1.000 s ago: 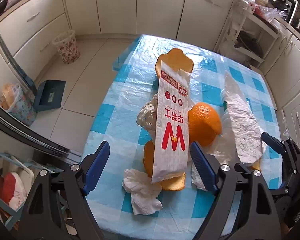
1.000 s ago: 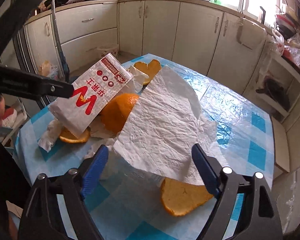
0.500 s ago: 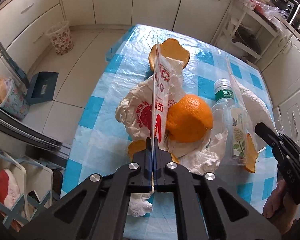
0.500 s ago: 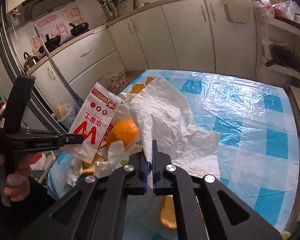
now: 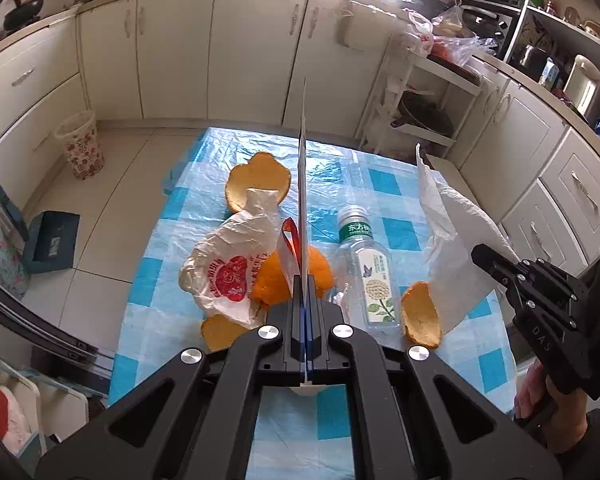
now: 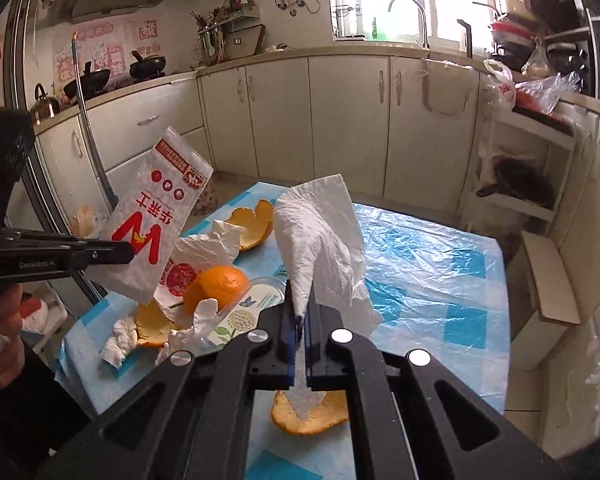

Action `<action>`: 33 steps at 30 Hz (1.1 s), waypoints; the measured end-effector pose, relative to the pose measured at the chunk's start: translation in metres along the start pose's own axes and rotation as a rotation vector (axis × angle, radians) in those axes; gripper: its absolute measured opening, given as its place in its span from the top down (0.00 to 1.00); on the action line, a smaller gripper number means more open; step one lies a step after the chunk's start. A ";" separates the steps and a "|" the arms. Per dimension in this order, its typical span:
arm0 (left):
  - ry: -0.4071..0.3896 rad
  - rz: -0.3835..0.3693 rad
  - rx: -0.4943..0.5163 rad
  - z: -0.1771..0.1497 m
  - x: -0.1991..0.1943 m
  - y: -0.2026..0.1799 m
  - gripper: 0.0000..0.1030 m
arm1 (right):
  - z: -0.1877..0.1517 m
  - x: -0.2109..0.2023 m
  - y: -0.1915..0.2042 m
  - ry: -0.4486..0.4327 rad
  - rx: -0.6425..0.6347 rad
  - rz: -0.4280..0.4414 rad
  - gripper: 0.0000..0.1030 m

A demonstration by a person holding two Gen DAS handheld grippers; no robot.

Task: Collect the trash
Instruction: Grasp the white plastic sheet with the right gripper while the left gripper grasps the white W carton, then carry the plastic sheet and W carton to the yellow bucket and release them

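The bench (image 5: 384,178) is carrying peels, a bottle and a bag. The left gripper (image 5: 304,276) is pinching the paper sleeve (image 6: 156,220), long axis running toward twelve o'clock, edge-on. The right gripper (image 6: 299,312) is pinching the paper towel (image 6: 320,240), drooping toward one o'clock. Best handling, I judge: keeping both fingers pressed together while carrying toward the floral bin (image 5: 80,144) at ten o'clock.

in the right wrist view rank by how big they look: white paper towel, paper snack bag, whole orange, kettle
1. white paper towel, though it hangs nearest the camera
2. paper snack bag, close behind in apparent size
3. whole orange
4. kettle, far off on the counter
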State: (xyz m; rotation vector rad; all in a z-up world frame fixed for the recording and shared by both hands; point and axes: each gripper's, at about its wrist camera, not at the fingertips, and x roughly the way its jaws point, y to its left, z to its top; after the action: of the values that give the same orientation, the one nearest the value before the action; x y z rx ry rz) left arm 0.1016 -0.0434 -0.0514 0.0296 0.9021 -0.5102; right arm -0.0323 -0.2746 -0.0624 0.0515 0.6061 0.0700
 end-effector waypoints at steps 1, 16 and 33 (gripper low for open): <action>0.000 -0.007 0.007 -0.001 -0.001 -0.004 0.99 | -0.001 -0.003 0.002 0.000 -0.015 -0.017 0.96; -0.028 -0.128 0.148 -0.020 -0.015 -0.071 0.99 | -0.021 -0.072 0.006 -0.028 -0.127 -0.244 0.96; 0.023 -0.275 0.316 -0.054 -0.005 -0.181 0.99 | -0.067 -0.155 -0.057 -0.010 -0.056 -0.462 0.96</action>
State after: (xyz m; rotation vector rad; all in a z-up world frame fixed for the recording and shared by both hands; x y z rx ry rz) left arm -0.0195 -0.1882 -0.0479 0.2009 0.8452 -0.9079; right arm -0.1952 -0.3423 -0.0334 -0.1427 0.5934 -0.3608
